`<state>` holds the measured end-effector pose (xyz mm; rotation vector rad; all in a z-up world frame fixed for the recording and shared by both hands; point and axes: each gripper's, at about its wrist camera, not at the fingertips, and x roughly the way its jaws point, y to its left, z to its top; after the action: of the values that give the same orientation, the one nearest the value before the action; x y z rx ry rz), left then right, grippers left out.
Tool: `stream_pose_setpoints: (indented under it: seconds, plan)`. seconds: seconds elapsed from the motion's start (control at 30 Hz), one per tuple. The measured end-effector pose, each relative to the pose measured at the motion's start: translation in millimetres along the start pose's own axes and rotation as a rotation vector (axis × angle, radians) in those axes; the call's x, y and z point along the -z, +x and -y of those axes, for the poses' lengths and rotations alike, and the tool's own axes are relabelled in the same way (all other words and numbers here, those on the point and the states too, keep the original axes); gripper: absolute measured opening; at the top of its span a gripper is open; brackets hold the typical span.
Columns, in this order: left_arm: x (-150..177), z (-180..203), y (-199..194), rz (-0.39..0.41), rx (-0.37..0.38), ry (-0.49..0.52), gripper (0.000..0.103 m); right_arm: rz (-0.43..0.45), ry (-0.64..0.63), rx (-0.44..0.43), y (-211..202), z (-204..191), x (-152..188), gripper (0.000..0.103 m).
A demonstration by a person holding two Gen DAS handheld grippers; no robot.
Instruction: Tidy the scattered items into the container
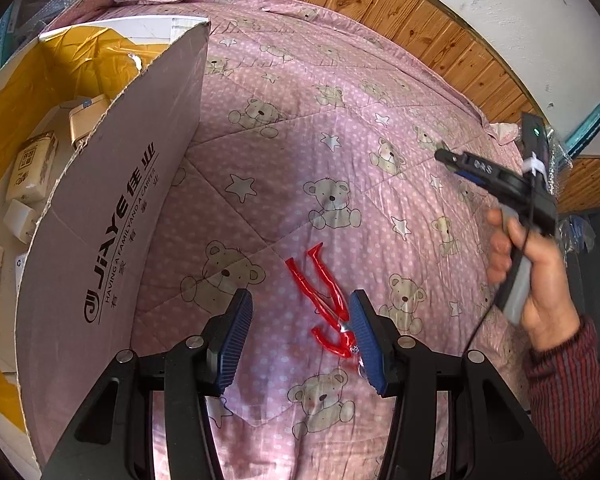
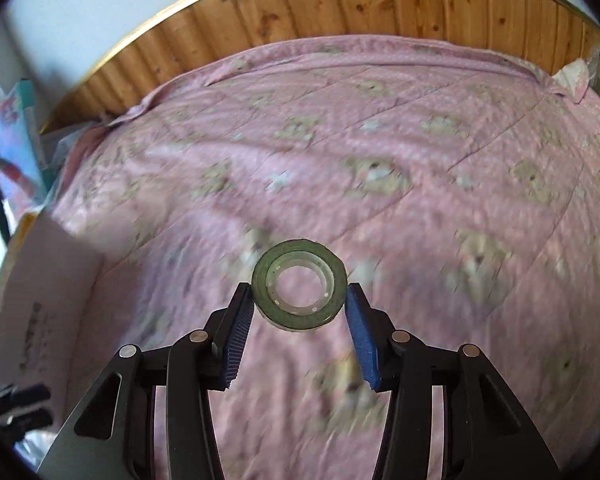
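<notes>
Where pink bear-print quilt (image 1: 300, 152) ends, wood panelling (image 2: 340, 4), white wall (image 1: 500, 12).

Right gripper (image 2: 300, 304) fingers (image 2: 358, 330) clamping tape roll (image 2: 299, 284), above pink quilt (image 2: 420, 160)

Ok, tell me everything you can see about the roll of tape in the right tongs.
The tape roll is a flat ring: dull olive-green tape wound on a pale, translucent plastic core with small holes around it. The wound layer looks thin next to the wide open centre, through which the pink bedspread shows. It is held between the blue pads of the right tongs, gripped at its left and right edges, open face toward the camera. It appears lifted above the bedspread, which is motion-blurred.
</notes>
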<state>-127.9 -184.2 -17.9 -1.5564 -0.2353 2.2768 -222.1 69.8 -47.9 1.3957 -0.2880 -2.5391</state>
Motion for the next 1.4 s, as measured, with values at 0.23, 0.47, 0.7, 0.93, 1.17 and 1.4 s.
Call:
stream_pose_setpoints:
  seconds: [0.23,0.47,0.7,0.93,1.17,1.4]
  plan:
    - [16,11,-20,0.02,-0.005,0.029,0.052,-0.114,-0.181,-0.109,-56,-92,141,0.05]
    - [38,24,-37,0.024,-0.01,0.065,0.052,-0.09,-0.191,0.015,-57,-94,166,0.052]
    - [43,17,-67,0.092,-0.042,0.068,0.052,-0.067,-0.277,-0.072,-33,-142,136,0.053]
    - [47,0,-81,0.115,-0.059,0.043,0.052,-0.15,-0.137,-0.081,5,-128,132,0.034]
    - [50,-8,-74,0.098,-0.047,0.032,0.054,-0.133,-0.044,-0.131,-2,-129,145,0.028]
    - [52,-7,-78,0.098,-0.041,0.057,0.054,-0.187,-0.01,-0.233,-4,-170,155,0.022]
